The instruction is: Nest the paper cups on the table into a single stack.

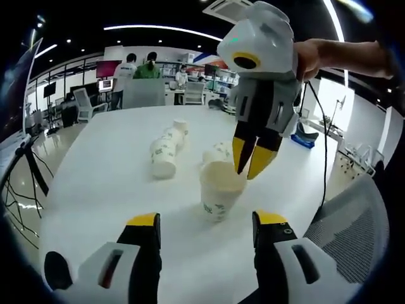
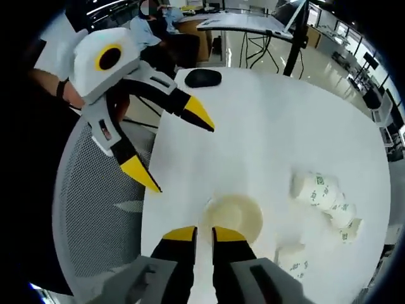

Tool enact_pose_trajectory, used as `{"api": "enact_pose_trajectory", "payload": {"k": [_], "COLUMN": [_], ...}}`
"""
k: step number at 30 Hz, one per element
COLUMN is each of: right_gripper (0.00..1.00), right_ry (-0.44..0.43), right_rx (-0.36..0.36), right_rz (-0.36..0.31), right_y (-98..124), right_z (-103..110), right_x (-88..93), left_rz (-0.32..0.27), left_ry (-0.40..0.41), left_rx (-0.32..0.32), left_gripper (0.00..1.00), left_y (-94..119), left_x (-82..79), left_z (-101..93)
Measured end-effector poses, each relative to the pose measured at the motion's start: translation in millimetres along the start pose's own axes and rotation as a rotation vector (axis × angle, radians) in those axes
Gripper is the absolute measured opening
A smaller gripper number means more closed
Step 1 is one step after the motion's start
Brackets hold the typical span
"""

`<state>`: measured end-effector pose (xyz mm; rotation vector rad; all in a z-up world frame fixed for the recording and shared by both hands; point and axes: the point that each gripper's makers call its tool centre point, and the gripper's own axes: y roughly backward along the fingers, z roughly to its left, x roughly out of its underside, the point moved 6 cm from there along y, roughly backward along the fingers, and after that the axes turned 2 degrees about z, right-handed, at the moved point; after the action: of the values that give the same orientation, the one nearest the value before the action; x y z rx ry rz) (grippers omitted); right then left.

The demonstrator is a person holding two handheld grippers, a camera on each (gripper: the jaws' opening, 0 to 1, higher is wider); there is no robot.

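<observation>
In the left gripper view, our left gripper (image 1: 205, 229) sits at 6 o'clock with its yellow-tipped jaws spread wide and nothing between them. Just past them, slightly toward 5 o'clock of centre, an upright paper cup (image 1: 220, 190) stands on the round white table (image 1: 95, 183), mouth up, with a small green print on its side. The right gripper (image 1: 253, 161) comes down from 1 o'clock with a hand (image 1: 310, 57) behind it, and its yellow tips, nearly together, sit right at the cup's rim. Whether they actually pinch the rim, we can't tell from here. Another cup (image 1: 218, 152) lies partly hidden right behind the upright one. Toward 11 o'clock of it lies a nested stack of cups (image 1: 168, 149) on its side, apart from the upright cup. Far back at 12 o'clock there are people standing (image 1: 139, 69) by desks, and a mesh chair back (image 1: 354, 228) shows at 4 o'clock.

In the right gripper view we're looking down into the upright cup (image 2: 235, 218), just below centre. Our right gripper (image 2: 204, 235) rises from 6 o'clock, jaws almost shut with only a thin gap, the tips at the cup's rim on its 8 o'clock side. The left gripper (image 2: 177, 149) is at 10 o'clock, jaws wide apart, empty. The lying stack (image 2: 326, 199) is at 4 o'clock, well apart from the upright cup, with one more cup (image 2: 291, 258) at 5 o'clock. A black mouse-like object (image 2: 202, 78) sits on the table at 12 o'clock.
</observation>
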<state>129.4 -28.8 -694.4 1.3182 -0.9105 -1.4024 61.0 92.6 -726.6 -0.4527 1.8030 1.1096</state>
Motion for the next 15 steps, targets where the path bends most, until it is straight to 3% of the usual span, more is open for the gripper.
{"api": "enact_pose_trajectory", "payload": {"k": [11, 15], "right_gripper": [0.13, 0.20], "right_ry": [-0.101, -0.148], "right_rx": [0.043, 0.079], "right_rz": [-0.097, -0.137], "right_y": [30, 38], "right_z": [-7, -15], "right_x": [15.2, 22.9], "left_rz": [-0.001, 0.000], "left_ry": [0.002, -0.003], "left_rx": [0.004, 0.005], "left_gripper": [0.57, 0.58], "left_y": [-1, -1], "left_x": [0.7, 0.4], "left_z": [1.3, -0.5]}}
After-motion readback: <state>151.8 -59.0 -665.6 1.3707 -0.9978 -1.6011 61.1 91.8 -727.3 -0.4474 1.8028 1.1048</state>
